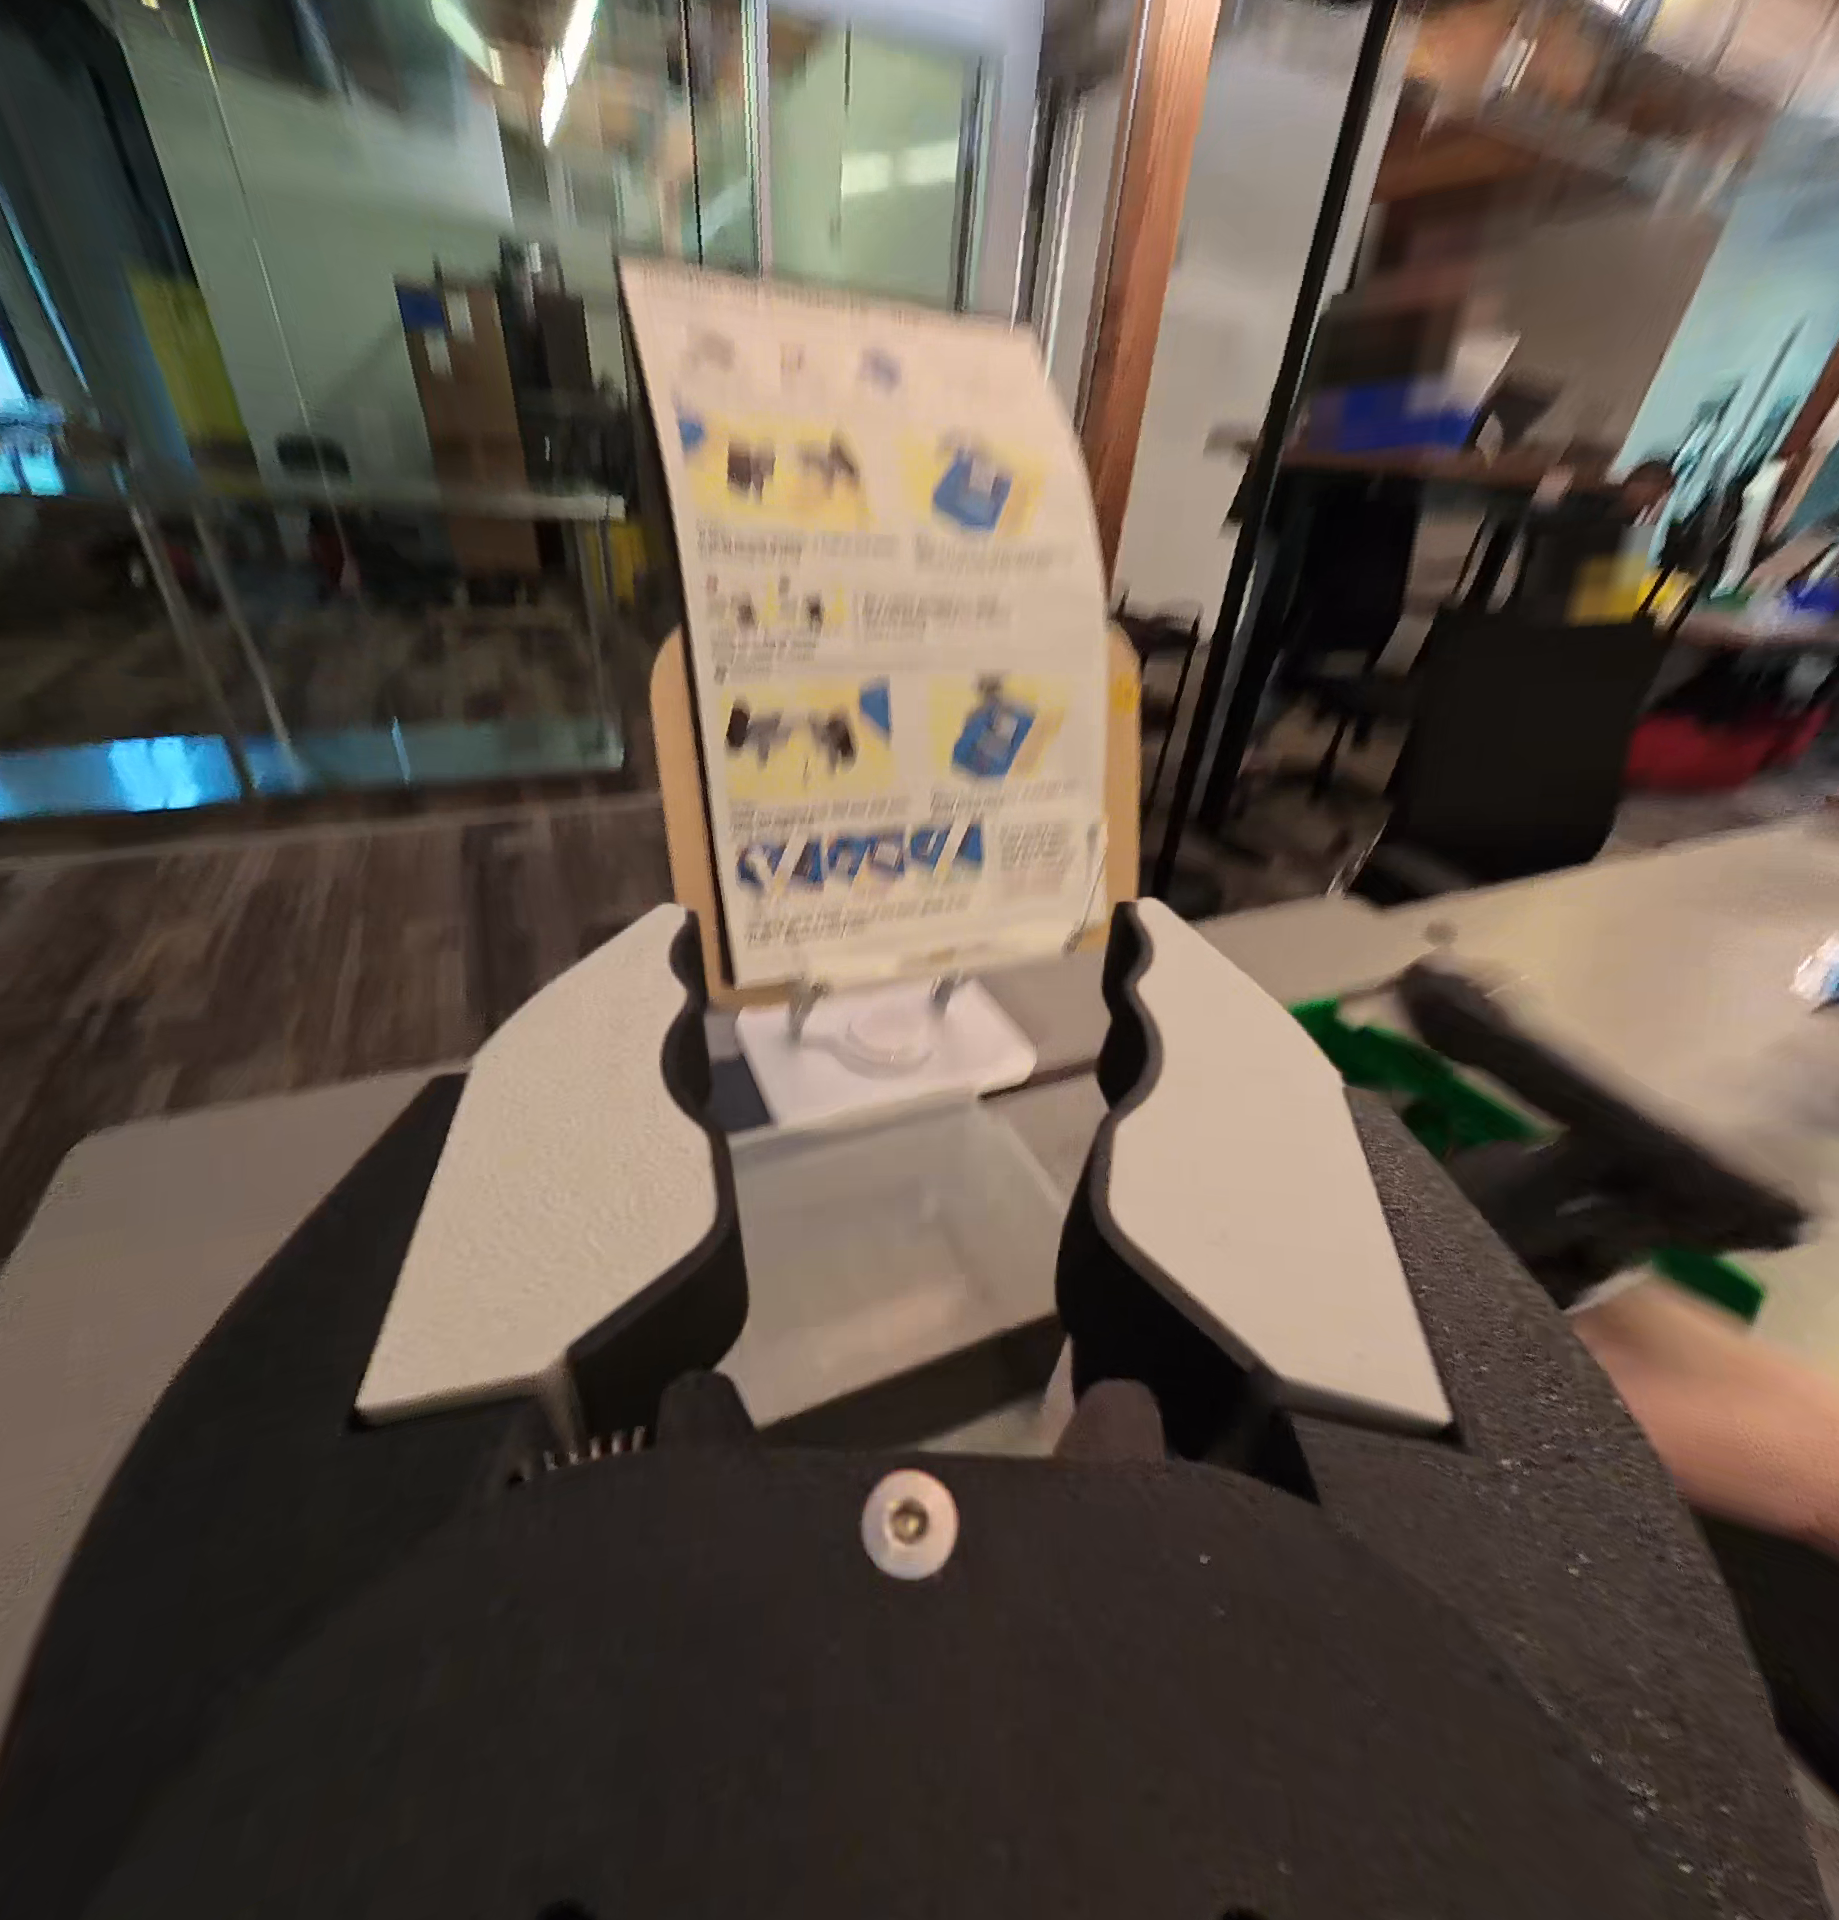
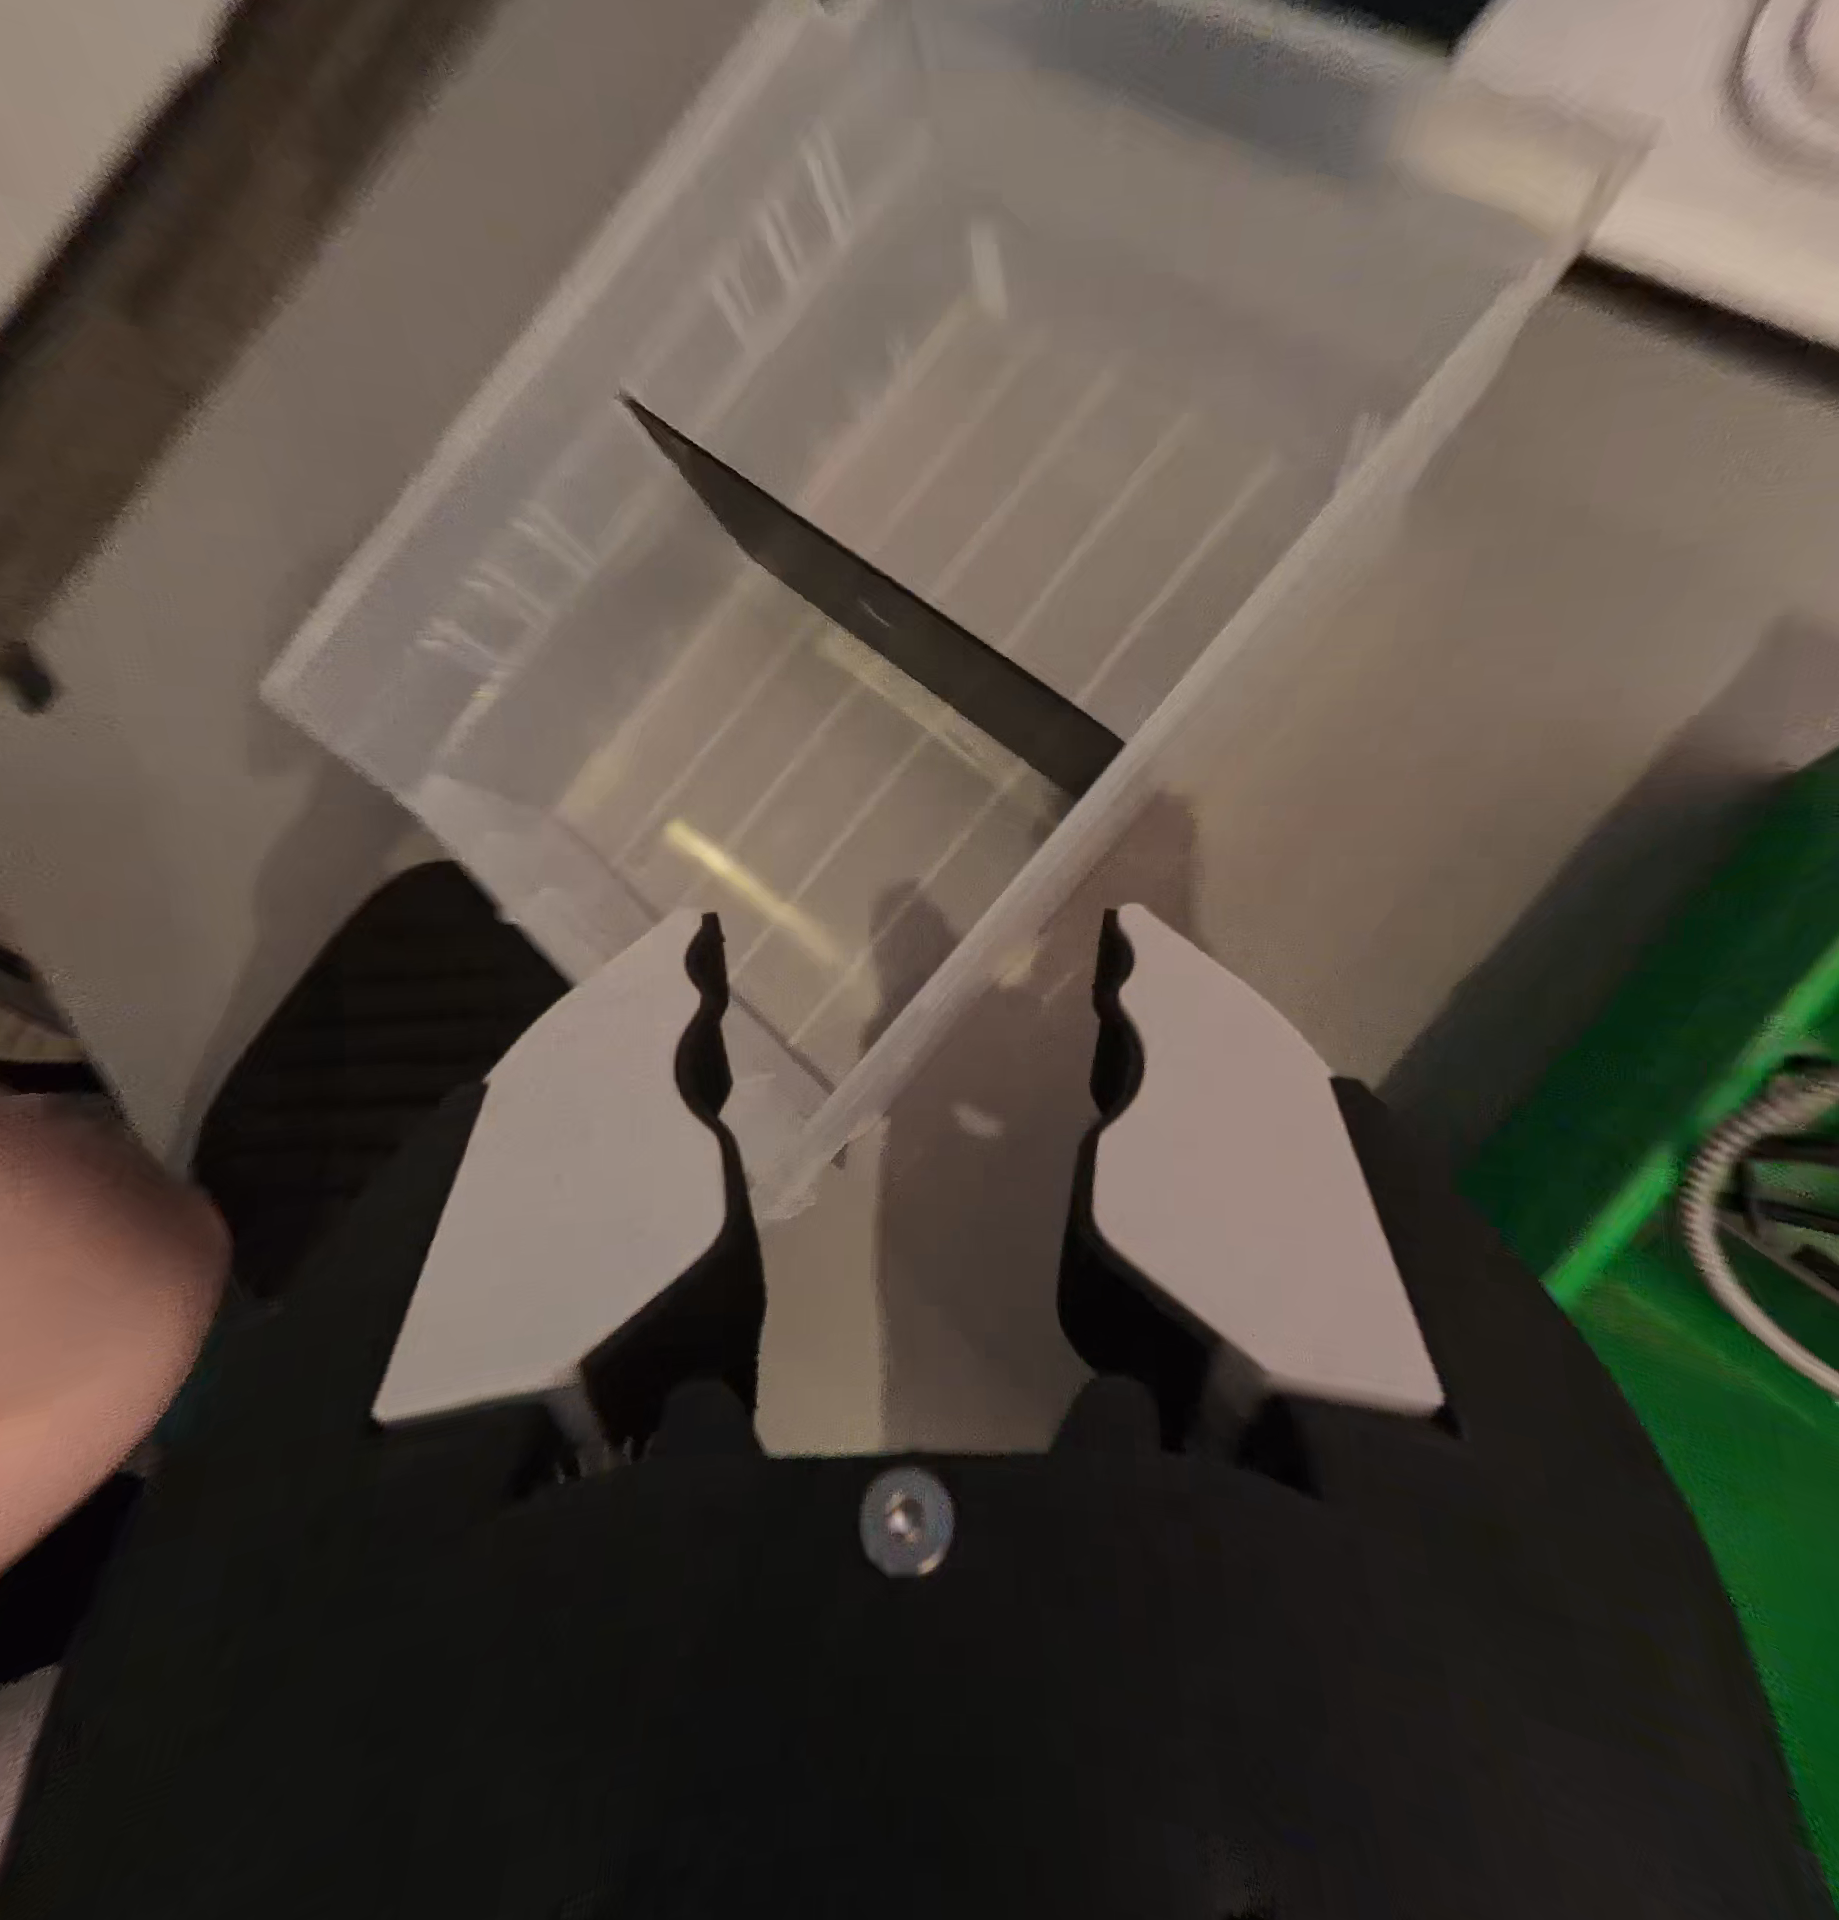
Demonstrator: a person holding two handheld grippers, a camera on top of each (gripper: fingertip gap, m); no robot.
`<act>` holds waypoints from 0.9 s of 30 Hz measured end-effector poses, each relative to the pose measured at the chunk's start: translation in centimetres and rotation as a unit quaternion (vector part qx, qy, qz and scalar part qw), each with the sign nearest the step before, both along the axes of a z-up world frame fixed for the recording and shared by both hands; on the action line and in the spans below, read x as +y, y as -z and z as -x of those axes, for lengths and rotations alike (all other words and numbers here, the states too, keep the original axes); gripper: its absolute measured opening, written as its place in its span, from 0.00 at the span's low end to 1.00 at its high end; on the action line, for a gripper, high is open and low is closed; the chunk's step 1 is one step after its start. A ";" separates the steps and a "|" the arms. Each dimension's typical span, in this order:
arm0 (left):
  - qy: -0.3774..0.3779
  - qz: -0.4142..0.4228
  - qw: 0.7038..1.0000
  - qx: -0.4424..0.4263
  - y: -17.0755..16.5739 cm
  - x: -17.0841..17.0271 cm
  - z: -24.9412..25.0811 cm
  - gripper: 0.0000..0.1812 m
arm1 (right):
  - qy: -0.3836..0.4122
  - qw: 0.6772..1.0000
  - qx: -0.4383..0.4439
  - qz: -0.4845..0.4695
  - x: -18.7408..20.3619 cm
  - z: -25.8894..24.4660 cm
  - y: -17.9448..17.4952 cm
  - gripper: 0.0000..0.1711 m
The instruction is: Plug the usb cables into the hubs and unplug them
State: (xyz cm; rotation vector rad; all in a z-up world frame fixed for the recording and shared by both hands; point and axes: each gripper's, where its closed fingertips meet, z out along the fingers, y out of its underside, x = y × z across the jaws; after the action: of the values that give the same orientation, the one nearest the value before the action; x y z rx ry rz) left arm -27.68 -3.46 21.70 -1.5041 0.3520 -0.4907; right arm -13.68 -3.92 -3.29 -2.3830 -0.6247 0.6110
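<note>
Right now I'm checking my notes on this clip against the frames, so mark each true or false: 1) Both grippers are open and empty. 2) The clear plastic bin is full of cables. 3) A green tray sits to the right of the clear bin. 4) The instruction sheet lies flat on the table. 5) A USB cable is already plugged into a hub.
1) True: the left gripper and the right gripper each show spread fingers with nothing between them.
2) False: the clear plastic bin looks empty.
3) True: the green tray lies to its right.
4) False: the instruction sheet stands upright on a stand.
5) False: no hub or plugged cable is visible in either view.
</note>
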 end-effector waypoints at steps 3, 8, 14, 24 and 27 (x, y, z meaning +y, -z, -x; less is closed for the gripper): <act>0.001 -0.035 0.999 -0.040 -0.8 -0.8 0.7 0.40 | 0.040 0.997 -0.020 0.059 1.6 0.9 3.9 0.37; 0.018 0.000 0.999 -0.031 1.5 0.2 1.5 0.40 | 0.074 0.985 -0.065 0.144 2.6 0.3 6.7 0.35; 0.051 0.028 0.998 -0.017 3.0 0.9 1.2 0.39 | 0.124 0.957 -0.061 0.255 2.3 0.9 9.0 0.23; 0.094 0.069 0.993 -0.003 4.6 0.7 0.3 0.40 | 0.141 0.945 -0.118 0.270 2.5 -0.5 10.1 0.08; 0.097 0.065 0.993 -0.007 4.2 0.1 0.4 0.40 | 0.133 0.944 -0.128 0.275 2.6 -1.3 9.8 0.04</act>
State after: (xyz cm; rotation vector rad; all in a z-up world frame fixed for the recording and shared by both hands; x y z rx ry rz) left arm -28.04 -3.36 17.50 -1.5990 0.4660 -0.6886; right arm -12.39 -1.36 -13.09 -3.0382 -0.2391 0.3924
